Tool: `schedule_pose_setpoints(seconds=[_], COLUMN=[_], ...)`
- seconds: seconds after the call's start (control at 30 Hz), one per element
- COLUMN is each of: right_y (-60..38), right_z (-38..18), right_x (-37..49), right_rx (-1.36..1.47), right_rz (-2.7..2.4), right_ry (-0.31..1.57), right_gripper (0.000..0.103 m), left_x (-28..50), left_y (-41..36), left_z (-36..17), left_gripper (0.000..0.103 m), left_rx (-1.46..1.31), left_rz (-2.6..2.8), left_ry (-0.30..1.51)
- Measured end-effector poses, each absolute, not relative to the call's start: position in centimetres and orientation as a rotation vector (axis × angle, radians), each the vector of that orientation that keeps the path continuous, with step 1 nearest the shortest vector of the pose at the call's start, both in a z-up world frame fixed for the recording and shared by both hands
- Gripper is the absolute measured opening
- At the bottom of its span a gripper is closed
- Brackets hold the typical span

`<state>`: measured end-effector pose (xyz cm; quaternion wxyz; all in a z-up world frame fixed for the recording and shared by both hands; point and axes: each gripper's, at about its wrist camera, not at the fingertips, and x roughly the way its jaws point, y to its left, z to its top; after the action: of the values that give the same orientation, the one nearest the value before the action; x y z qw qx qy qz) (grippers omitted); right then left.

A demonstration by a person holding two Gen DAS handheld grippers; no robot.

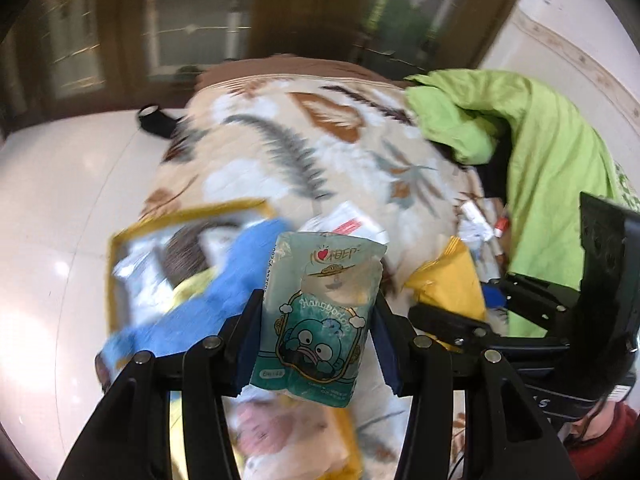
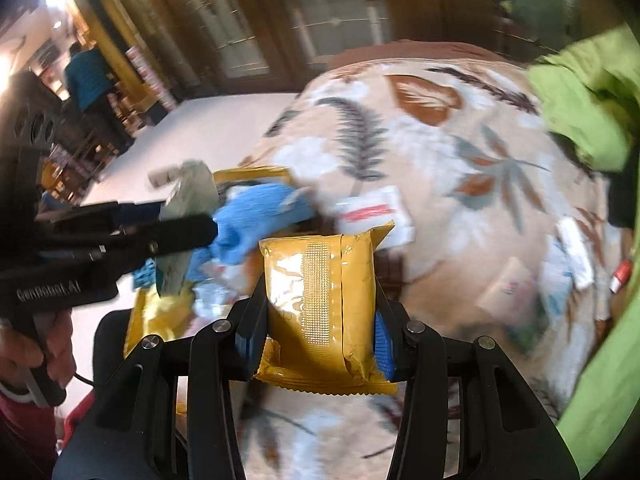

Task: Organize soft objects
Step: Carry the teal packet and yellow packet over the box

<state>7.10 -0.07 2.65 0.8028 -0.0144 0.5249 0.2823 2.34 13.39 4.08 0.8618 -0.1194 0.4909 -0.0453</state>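
My left gripper (image 1: pixel 316 320) is shut on a teal tissue pack (image 1: pixel 320 312) with a cartoon print, held above the bed. My right gripper (image 2: pixel 320 312) is shut on a yellow tissue pack (image 2: pixel 324 308). The left gripper (image 2: pixel 176 232) also shows at the left of the right wrist view with its teal pack (image 2: pixel 188 208). A blue cloth (image 1: pixel 224 288) lies in a yellow-rimmed box (image 1: pixel 192 214) at the bed's left edge; the cloth (image 2: pixel 256 220) and the box (image 2: pixel 256 174) also show in the right wrist view. A white tissue pack (image 1: pixel 348 224) lies on the bed just beyond, also in the right wrist view (image 2: pixel 372 212).
A leaf-patterned blanket (image 1: pixel 312 144) covers the bed. A green quilt (image 1: pixel 552 184) is heaped at the right. Small packs and bottles (image 1: pixel 480 228) lie by it. A white tiled floor (image 1: pixel 60 208) is at the left, with a black object (image 1: pixel 154 120) on it. A person (image 2: pixel 88 76) stands far left.
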Motion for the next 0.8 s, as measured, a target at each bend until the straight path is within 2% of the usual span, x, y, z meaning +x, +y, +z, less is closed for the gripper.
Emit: schedule_pose_setpoints(seconds=[0.27, 0.8], right_y=[6.2, 12.6], right_z=[1.6, -2.5], right_x=[5.1, 4.4], right_rx=[-0.109, -0.243], right_rz=[0.712, 0.739], right_ry=[1.155, 1.225], right_gripper=[0.043, 0.044], left_x=[-1.3, -3.8], left_y=[17.5, 19.7], left_z=[0.8, -1.9], left_gripper=[0.05, 0.05], left_rx=[-0.288, -0.234], left_rz=[0.087, 0.276], left_ry=[1.045, 0.996])
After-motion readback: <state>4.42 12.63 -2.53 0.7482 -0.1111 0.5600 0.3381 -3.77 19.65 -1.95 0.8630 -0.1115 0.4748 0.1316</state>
